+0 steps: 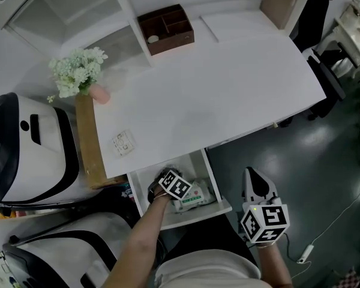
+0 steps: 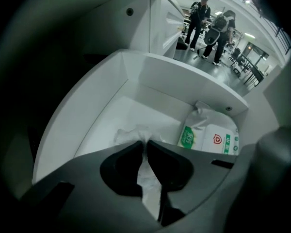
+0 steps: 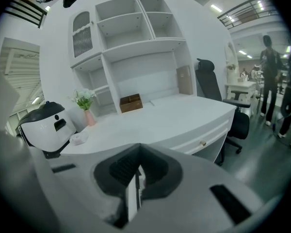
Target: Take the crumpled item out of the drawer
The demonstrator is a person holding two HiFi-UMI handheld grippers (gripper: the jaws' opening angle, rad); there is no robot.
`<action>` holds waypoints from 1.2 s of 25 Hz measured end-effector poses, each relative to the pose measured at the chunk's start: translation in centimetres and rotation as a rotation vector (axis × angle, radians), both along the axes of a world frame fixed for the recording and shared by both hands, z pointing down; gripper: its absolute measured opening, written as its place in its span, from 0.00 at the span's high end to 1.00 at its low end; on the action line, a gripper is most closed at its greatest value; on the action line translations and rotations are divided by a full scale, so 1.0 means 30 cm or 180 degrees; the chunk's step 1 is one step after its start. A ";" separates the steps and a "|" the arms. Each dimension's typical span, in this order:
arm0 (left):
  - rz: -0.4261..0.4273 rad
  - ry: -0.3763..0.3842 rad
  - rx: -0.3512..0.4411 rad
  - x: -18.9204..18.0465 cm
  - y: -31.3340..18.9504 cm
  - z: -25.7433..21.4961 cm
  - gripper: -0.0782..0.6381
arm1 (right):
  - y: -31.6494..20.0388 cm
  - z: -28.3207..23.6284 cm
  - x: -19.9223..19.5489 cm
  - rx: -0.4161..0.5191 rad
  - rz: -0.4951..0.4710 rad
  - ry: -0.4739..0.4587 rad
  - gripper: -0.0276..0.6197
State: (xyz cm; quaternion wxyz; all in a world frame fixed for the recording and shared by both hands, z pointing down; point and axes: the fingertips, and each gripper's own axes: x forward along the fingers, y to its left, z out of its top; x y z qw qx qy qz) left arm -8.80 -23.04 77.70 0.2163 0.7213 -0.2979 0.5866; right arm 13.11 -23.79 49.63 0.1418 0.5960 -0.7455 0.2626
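White desk (image 1: 228, 101) has its drawer (image 1: 222, 207) pulled out. Inside, the left gripper (image 2: 146, 147) has its jaws nearly together, pinching the crumpled tissue (image 2: 128, 134) beside a wipes pack (image 2: 213, 137). Right gripper (image 3: 136, 176) jaws are together, empty. Best to lift straight up with a firm pinch.

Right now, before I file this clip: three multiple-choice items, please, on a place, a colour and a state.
1. Where does the wipes pack lie? A on the desk top; B in the open drawer; C on the floor.
2. What colour is the vase under the flowers? A pink; B blue; C black.
3. How is the left gripper? A open over the desk; B shut on the crumpled tissue; C shut on the wipes pack.
Key: B, the pack lies within the drawer walls; A, the head view shows it pink; B, white tissue is pinched between its jaws.
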 end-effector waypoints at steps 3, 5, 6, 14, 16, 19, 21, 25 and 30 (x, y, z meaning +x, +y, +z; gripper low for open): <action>-0.0048 0.0072 0.0071 0.005 -0.003 -0.032 0.86 | 0.005 -0.001 -0.020 -0.0007 -0.0050 -0.0002 0.95; -0.0067 0.0149 0.0148 0.017 -0.010 -0.065 0.86 | 0.008 -0.004 -0.034 -0.0004 -0.0077 -0.0003 0.95; -0.0073 0.0193 0.0194 0.025 -0.014 -0.084 0.86 | 0.009 -0.006 -0.040 0.0001 -0.0090 -0.0006 0.95; -0.0156 0.0563 0.0567 0.070 -0.029 -0.271 0.87 | 0.032 -0.029 -0.095 0.0047 -0.0216 -0.0011 0.95; -0.0194 0.0659 0.0658 0.074 -0.026 -0.323 0.87 | 0.039 -0.037 -0.106 0.0065 -0.0242 -0.0005 0.95; -0.0260 0.0777 0.0772 0.069 -0.015 -0.390 0.87 | 0.050 -0.049 -0.124 0.0098 -0.0276 -0.0004 0.95; -0.0307 0.0847 0.0857 0.063 -0.005 -0.435 0.87 | 0.058 -0.058 -0.136 0.0123 -0.0298 -0.0005 0.95; -0.0393 0.0969 0.1026 0.047 0.016 -0.522 0.87 | 0.076 -0.073 -0.158 0.0165 -0.0344 -0.0008 0.95; -0.0561 0.1130 0.1252 0.024 0.048 -0.630 0.87 | 0.102 -0.093 -0.184 0.0232 -0.0394 -0.0010 0.95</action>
